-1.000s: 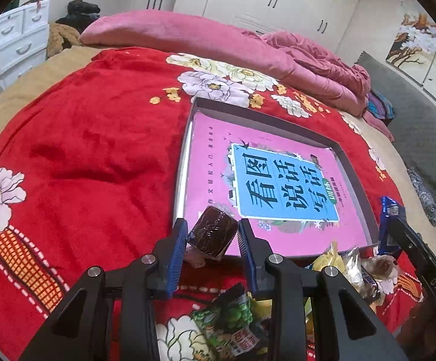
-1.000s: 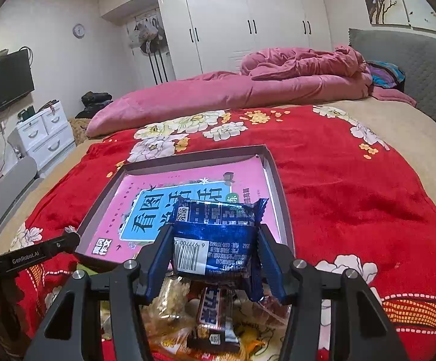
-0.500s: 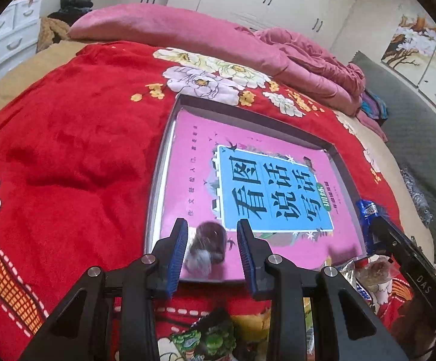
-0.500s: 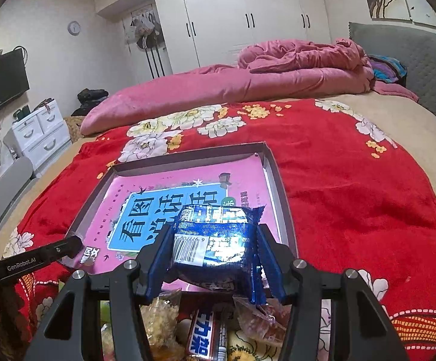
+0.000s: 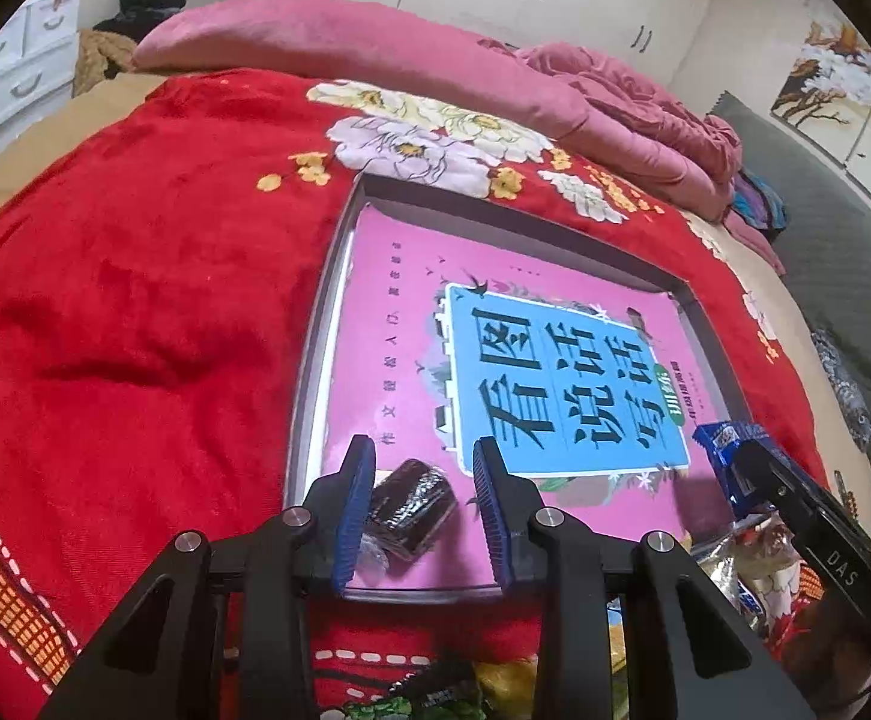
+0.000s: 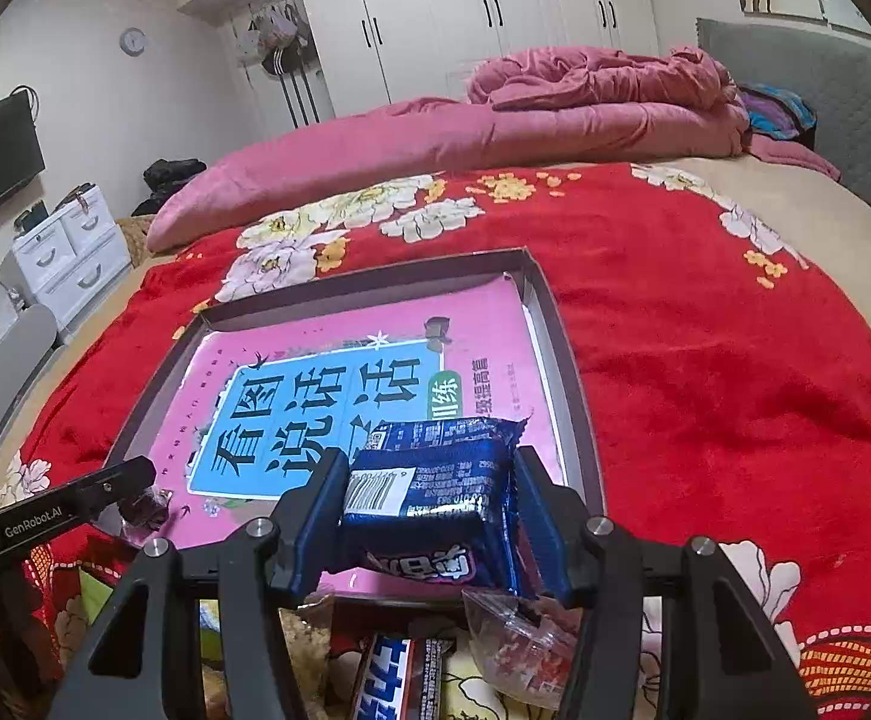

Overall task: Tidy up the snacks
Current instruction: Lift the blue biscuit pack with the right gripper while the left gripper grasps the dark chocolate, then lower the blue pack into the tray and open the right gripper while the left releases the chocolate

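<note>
Both grippers have descended to the tray (image 5: 309, 396): left gripper (image 5: 423, 498), part-open, brackets a dark candy (image 5: 411, 507) at lower centre; right gripper (image 6: 429, 504) clamps the blue packet (image 6: 435, 480), ready for placement.

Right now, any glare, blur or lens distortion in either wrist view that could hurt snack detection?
Left wrist: strong fisheye bend and dark corners; the dark wrapped snack is sharp, and the book cover is evenly lit. Right wrist: same bend; glare streaks on the blue snack packet, though its barcode stays legible; the ceiling light blows out the wardrobe top.
</note>
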Motion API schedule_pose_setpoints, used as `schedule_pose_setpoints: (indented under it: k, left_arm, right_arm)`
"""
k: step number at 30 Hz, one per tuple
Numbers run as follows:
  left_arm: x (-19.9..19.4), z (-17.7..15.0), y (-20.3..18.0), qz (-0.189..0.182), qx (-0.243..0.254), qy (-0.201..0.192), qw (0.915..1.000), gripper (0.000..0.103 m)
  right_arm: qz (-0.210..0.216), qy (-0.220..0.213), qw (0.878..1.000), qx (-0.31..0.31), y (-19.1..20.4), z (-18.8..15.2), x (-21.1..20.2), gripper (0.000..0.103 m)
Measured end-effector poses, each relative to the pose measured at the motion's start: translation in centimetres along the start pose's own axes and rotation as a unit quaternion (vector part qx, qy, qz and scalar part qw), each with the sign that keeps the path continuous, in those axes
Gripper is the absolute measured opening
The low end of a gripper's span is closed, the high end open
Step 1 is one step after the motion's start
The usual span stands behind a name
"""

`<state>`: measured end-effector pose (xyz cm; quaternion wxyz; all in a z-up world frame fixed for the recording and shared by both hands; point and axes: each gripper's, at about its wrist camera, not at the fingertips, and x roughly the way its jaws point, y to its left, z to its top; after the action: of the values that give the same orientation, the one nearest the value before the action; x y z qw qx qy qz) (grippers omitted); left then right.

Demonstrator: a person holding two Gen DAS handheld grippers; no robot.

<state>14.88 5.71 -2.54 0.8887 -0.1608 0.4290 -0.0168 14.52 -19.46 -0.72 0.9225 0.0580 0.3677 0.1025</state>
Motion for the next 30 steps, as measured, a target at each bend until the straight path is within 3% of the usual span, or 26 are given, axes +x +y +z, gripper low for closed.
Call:
schedule_pose_setpoints:
  k: [25,30]
  left_arm:
    - [0.1,-0.3,-0.2,-0.001,0.009,0.006,0.9999,0.035]
    - [-0.1,-0.4,-0.2,-0.005,0.010,0.007,0.9999,0.042]
  right_arm:
    - [0.000,0.038,0.999,0.012,-1.0,-1.0,0.0,0.056]
    - [-0.006,0.037,0.999,0.004,-0.8,-1.5,-1.1,0.056]
